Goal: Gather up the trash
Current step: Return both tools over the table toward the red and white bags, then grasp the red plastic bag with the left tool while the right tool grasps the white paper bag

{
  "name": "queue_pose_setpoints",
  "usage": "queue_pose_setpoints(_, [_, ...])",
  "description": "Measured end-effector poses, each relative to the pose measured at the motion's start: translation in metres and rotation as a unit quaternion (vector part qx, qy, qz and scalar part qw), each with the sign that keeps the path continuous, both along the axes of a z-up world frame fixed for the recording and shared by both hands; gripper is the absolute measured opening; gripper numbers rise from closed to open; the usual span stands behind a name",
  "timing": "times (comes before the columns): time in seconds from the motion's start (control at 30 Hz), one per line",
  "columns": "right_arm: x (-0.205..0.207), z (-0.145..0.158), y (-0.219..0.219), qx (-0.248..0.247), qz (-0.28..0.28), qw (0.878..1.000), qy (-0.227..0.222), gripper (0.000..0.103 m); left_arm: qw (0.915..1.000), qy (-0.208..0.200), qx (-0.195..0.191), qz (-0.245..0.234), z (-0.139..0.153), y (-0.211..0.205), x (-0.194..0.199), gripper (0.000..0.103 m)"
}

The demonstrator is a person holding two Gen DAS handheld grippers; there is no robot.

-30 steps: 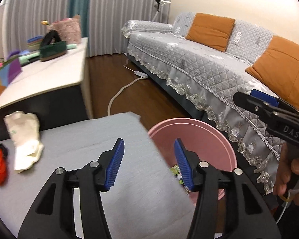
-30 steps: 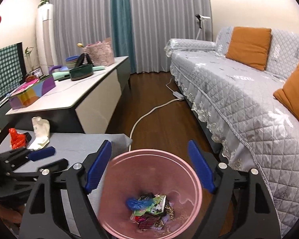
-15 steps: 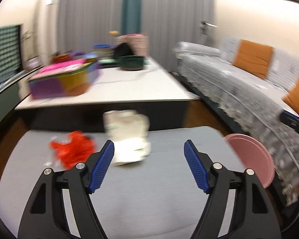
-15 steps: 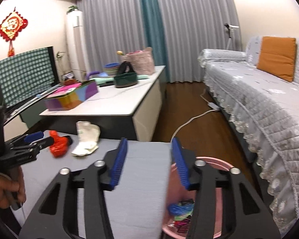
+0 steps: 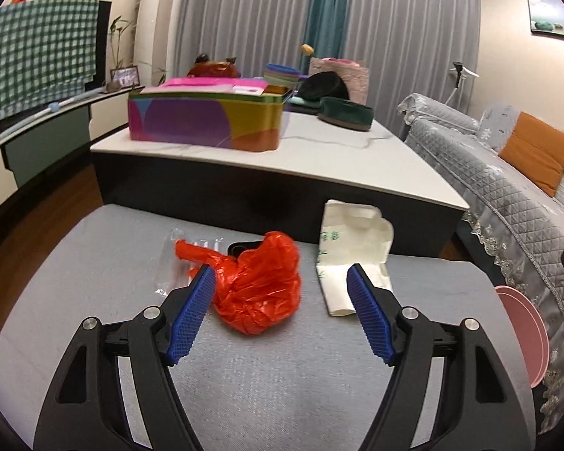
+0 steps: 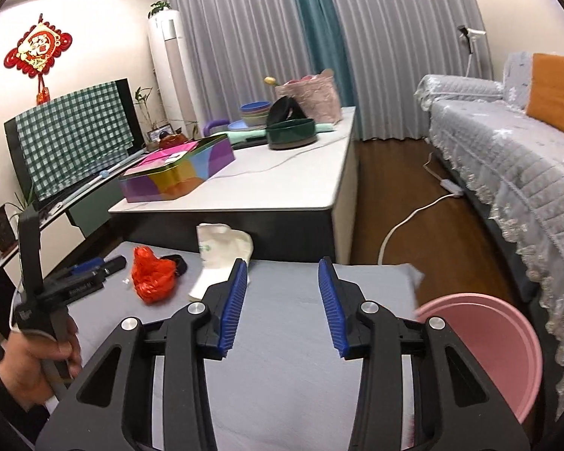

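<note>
Both grippers have swung away from the pink bin toward the trash on the grey pad: a second ago the right gripper [image 6: 282,304] hung straight over the bin's mouth and the left gripper [image 5: 282,314] faced the sofa, and now each looks across the pad at the litter. Left gripper is released, its blue jaws standing wide after opening within the last second, with nothing pressed between them; the red bag [image 5: 257,285], a crumpled ball of plastic, lies on the pad [image 5: 282,391] just ahead, seen through the gap near the left jaw. A white bag [image 5: 351,253] with green print lies just right of the red one, its near end by the right jaw tip. A clear wrapper [image 5: 169,263] and a small black thing [image 5: 244,247] lie flat beside and behind the red bag. Right gripper is also released, jaws partly apart after narrowing within the last second and empty, over bare pad well short of the trash. The bin [image 6: 481,357] stands off the pad's right edge, next to the sofa [image 6: 507,158]. In the right wrist view a hand [image 6: 37,360] grips the left gripper's handle at lower left. Behind the pad, a low table [image 5: 357,158] carries a colourful tin [image 5: 206,120]
</note>
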State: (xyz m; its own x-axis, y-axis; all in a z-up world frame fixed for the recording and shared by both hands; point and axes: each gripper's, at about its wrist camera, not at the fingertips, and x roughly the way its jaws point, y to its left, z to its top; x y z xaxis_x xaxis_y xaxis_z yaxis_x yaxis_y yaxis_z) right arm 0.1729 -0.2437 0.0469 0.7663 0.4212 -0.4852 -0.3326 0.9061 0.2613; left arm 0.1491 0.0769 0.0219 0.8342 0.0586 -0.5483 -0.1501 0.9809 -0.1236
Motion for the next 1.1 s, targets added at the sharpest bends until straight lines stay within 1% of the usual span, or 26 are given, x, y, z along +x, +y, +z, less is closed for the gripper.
queue_pose_setpoints(0.2, [0.027, -0.009, 0.04, 0.007, 0.022, 1.0, 0.01, 0.041, 0.9999, 0.012, -0.001, -0.002, -0.013, 0.006, 0.009, 0.07])
queue_pose_setpoints(0.4, [0.059, -0.031, 0.067, 0.021, 0.037, 0.998, 0.04, 0.041, 0.9997, 0.016, -0.016, 0.001, -0.02, 0.012, 0.021, 0.07])
queue_pose_setpoints(0.43, [0.064, -0.036, 0.071, 0.022, 0.041, 0.998, 0.045, 0.044, 0.9997, 0.017, -0.017, 0.0, -0.021, 0.011, 0.024, 0.07])
queue_pose_setpoints(0.5, [0.074, -0.043, 0.08, 0.02, 0.049, 0.997, 0.053, 0.045, 0.9997, 0.019, -0.016, -0.003, -0.024, 0.01, 0.028, 0.07])
queue_pose_setpoints(0.57, [0.086, -0.051, 0.089, 0.019, 0.054, 0.997, 0.061, 0.05, 0.9997, 0.021, -0.009, -0.005, -0.026, 0.009, 0.033, 0.07])
queue_pose_setpoints(0.73, [0.119, -0.072, 0.109, 0.019, 0.062, 0.995, 0.081, 0.054, 0.9996, 0.026, -0.01, -0.006, -0.031, 0.012, 0.042, 0.07])
queue_pose_setpoints(0.77, [0.124, -0.076, 0.112, 0.017, 0.065, 0.994, 0.086, 0.055, 0.9995, 0.028, -0.009, -0.007, -0.032, 0.012, 0.045, 0.069])
queue_pose_setpoints(0.83, [0.135, -0.085, 0.12, 0.013, 0.074, 0.993, 0.095, 0.055, 0.9994, 0.033, -0.008, -0.009, -0.034, 0.013, 0.048, 0.064])
queue_pose_setpoints(0.9, [0.146, -0.093, 0.126, 0.01, 0.077, 0.992, 0.103, 0.055, 0.9992, 0.039, -0.007, -0.009, -0.037, 0.013, 0.052, 0.056])
queue_pose_setpoints(0.97, [0.158, -0.102, 0.131, 0.012, 0.077, 0.99, 0.115, 0.055, 0.9991, 0.04, -0.007, -0.008, -0.038, 0.014, 0.052, 0.054])
queue_pose_setpoints(1.03, [0.166, -0.107, 0.133, 0.016, 0.078, 0.989, 0.126, 0.055, 0.9991, 0.041, -0.009, -0.01, -0.038, 0.014, 0.053, 0.05])
queue_pose_setpoints(1.1, [0.173, -0.111, 0.136, 0.016, 0.078, 0.987, 0.139, 0.055, 0.999, 0.041, -0.011, -0.015, -0.037, 0.014, 0.053, 0.039])
